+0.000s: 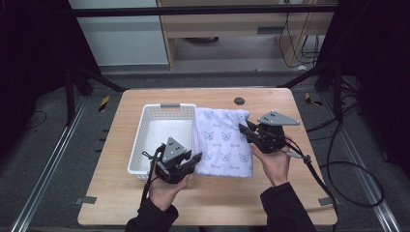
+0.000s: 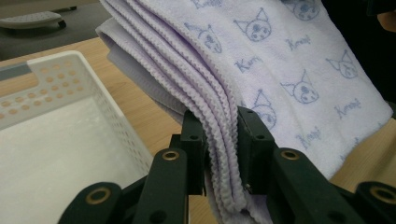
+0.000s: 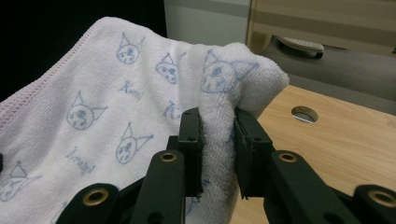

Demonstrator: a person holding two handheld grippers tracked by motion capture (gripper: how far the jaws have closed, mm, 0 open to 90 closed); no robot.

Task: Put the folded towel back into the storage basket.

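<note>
Two grips: our left gripper [image 2: 222, 154] and right gripper [image 3: 218, 154] clamp the folded towel [image 1: 223, 142].
Risk: layers slipping, missing the basket [image 1: 145, 126].

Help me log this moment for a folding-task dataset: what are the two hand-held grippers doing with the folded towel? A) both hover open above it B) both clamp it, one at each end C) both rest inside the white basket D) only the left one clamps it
B: the left hand-held gripper pinches the towel at its stacked hemmed edges, and the right hand-held gripper pinches a fold of it.
</note>
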